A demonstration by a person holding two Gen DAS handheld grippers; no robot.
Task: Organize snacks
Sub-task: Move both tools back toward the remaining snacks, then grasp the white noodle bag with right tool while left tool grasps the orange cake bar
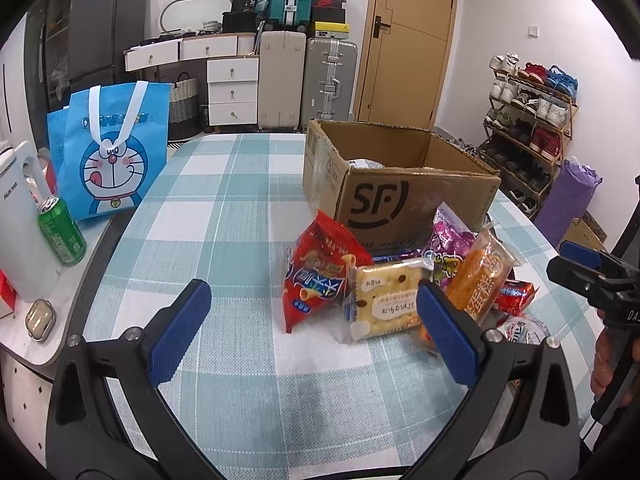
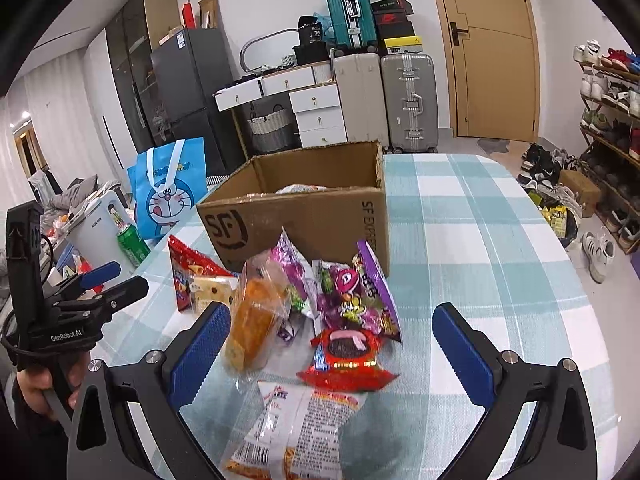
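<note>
Picking step, nothing held. Left gripper (image 1: 314, 330) jaws wide, right gripper (image 2: 330, 354) jaws wide. Snacks (image 2: 320, 312) heaped on table (image 2: 480, 248) before box (image 2: 304, 216). Next: close on one pack, lift into box.

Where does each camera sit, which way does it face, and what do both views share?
Left wrist: sits on the left hand-held gripper, looks forward over the checked table at the red snack bag and cracker pack; its two open blue fingers show, the right hand-held gripper at the right edge.
Right wrist: sits on the right hand-held gripper, looks down at the snack pile; its open fingers show, the left hand-held gripper at the left.
Shared: cardboard box, snacks, blue bag, green can.
</note>
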